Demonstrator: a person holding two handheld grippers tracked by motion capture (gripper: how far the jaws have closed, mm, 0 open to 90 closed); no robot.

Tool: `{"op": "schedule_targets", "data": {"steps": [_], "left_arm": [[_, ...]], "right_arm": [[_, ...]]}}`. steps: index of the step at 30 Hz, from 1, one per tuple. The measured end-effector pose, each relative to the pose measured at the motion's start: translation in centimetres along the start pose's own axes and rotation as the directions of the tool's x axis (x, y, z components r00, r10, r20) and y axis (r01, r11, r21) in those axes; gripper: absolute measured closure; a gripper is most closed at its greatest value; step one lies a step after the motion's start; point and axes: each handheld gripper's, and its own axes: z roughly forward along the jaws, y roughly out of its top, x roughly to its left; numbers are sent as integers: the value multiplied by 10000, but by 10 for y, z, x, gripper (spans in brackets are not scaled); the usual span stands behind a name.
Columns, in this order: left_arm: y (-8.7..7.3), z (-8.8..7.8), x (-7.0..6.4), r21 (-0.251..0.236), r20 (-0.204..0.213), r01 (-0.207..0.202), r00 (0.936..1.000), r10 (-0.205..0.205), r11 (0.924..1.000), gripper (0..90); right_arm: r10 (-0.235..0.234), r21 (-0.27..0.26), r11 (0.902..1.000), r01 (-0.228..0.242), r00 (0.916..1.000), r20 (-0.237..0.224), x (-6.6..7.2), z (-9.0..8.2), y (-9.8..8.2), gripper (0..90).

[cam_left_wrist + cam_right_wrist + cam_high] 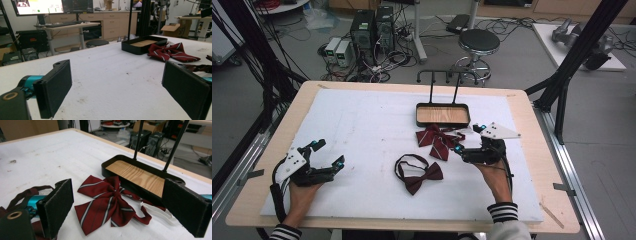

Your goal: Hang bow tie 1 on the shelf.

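A dark red striped bow tie (438, 139) (106, 202) (172, 52) with a white elastic strap (160, 213) lies on the white mat just in front of a black tray (418, 114) (110, 162) (136, 48) with a wooden floor. My right gripper (471, 138) (120, 210) is open, jaws spread on either side of the striped bow, just short of it. A plain maroon bow tie (422, 176) with a dark neck loop (23, 192) lies nearer the front. My left gripper (328, 153) (116, 87) rests open at the left over bare mat.
Two black posts rise from the tray's far side to a hook rack (447, 75). The white mat (362, 130) covers a wooden table (257, 185). Beyond the far edge are a stool (478, 42), computer towers (372, 27) and cables on the floor.
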Motion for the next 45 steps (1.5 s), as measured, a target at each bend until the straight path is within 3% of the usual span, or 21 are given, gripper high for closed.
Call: {"op": "schedule_targets", "data": {"steps": [6, 12, 27, 34, 45], "left_arm": [[0, 0, 0, 1, 4, -2, 10000, 2, 10000, 97], [0, 0, 0, -3, 3, -34, 10000, 34, 10000, 97], [0, 0, 0, 5, 20, -15, 10000, 15, 10000, 97], [0, 0, 0, 3, 13, -13, 10000, 13, 10000, 97], [0, 0, 0, 13, 4, -24, 10000, 24, 10000, 97]], "right_arm": [[99, 445, 9990, -90, 9998, -189, -2, 16, 7, 99], [-135, 893, 9959, 163, 9994, -322, -2, 30, 13, 99], [-538, 1516, 9864, 631, 9965, -644, -2, 44, 32, 99], [-231, 1676, 9853, 334, 9978, -629, -8, 49, 35, 99], [-195, 2311, 9723, 345, 9976, -668, -17, 59, 44, 100]]}}
